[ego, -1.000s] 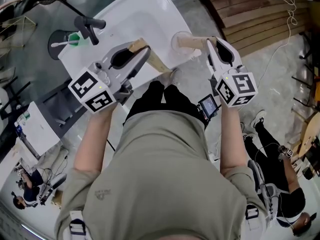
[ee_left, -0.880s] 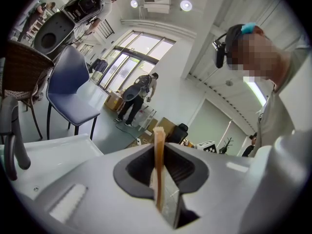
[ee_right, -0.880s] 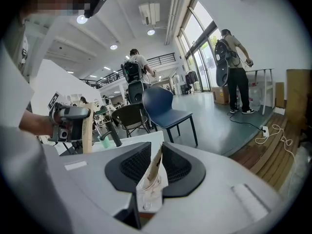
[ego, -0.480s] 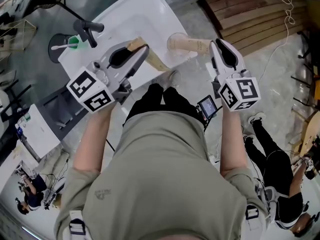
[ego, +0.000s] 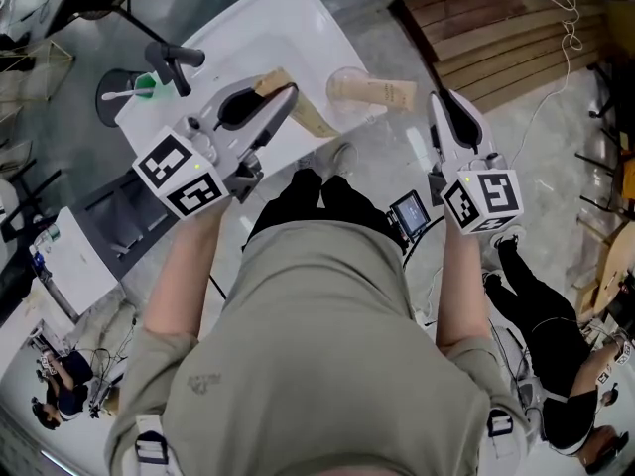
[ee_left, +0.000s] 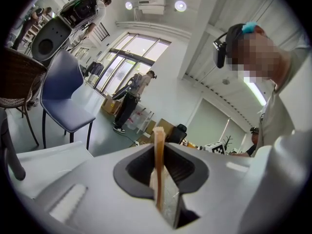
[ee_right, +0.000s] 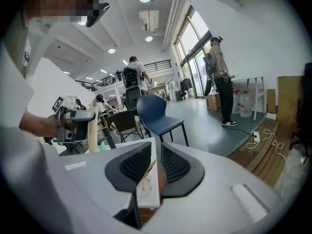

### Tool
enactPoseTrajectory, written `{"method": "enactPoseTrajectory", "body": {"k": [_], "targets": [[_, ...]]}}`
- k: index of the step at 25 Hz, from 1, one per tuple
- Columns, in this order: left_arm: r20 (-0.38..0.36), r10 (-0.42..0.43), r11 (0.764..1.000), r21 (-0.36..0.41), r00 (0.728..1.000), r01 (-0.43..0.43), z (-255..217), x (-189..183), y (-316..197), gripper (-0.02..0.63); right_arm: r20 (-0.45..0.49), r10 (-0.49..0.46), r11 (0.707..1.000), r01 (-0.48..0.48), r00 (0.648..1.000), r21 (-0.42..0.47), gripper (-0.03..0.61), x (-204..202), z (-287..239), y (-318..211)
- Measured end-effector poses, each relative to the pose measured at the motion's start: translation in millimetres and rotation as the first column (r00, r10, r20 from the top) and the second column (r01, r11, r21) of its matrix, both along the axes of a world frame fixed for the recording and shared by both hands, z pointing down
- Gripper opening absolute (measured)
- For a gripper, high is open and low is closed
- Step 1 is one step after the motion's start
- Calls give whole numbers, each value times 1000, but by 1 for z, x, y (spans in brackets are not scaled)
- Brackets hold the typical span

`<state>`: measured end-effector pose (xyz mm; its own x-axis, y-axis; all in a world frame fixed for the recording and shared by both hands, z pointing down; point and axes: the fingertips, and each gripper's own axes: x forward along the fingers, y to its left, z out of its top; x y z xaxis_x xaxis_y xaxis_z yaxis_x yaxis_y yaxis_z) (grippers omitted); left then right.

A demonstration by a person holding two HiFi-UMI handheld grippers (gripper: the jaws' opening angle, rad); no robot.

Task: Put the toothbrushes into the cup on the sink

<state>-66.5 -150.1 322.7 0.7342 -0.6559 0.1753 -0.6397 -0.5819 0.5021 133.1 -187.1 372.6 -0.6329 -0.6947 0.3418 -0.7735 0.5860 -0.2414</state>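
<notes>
**One toothbrush in the cup, the other held over the sink**

Nearest, the person's two forearms reach out over the basin, each hand carrying a gripper with a marker cube at its back end.

The left gripper [ego: 286, 99] is clamped on a toothbrush in a tan packet [ego: 314, 120]. The jaws press on its flat sides, and the packet sticks out past the jaw tips at both ends. It hangs above the near rim of the white sink [ego: 268, 23], slanting towards the person's right.

The right gripper [ego: 442, 102] holds nothing. Its jaws stand a little apart, and the sink edge shows through the gap between them. It hovers off the sink's right side, above the grey floor, near the cup but not touching it.

The clear cup [ego: 340, 80] sits at the right edge of the sink. A second tan toothbrush packet [ego: 385, 92] rests in it, with its free end leaning out towards the right gripper.

Further along the sink stands the dark faucet [ego: 175, 59]. Just beyond it is a green holder [ego: 147, 81] with a white brush lying across it. Well off to the right, wooden planks [ego: 506, 28] are stacked on the floor.
</notes>
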Motion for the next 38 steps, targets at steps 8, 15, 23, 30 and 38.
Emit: {"method": "enactPoseTrajectory", "body": {"k": [8,15,23,30,38], "targets": [[-3,8,1000,13,1000,-8,-1,5,-7,54,7,27,999,-27,1000,-36,57,13,9,11],[-3,15,999,39,1000,-15,-4,9,-16,54,9,39,996,-38,999,-76,57,18,20,25],[-9,26,998,61,1000,-25,3,18,-36,54,3,36,991,-36,999,-129,56,21,38,39],[-13,37,998,47,999,-36,19,27,-50,54,-13,44,987,-46,999,-155,55,31,45,41],[3,42,998,40,999,-42,39,32,-57,54,-24,43,985,-46,999,-166,55,33,50,43]]}}
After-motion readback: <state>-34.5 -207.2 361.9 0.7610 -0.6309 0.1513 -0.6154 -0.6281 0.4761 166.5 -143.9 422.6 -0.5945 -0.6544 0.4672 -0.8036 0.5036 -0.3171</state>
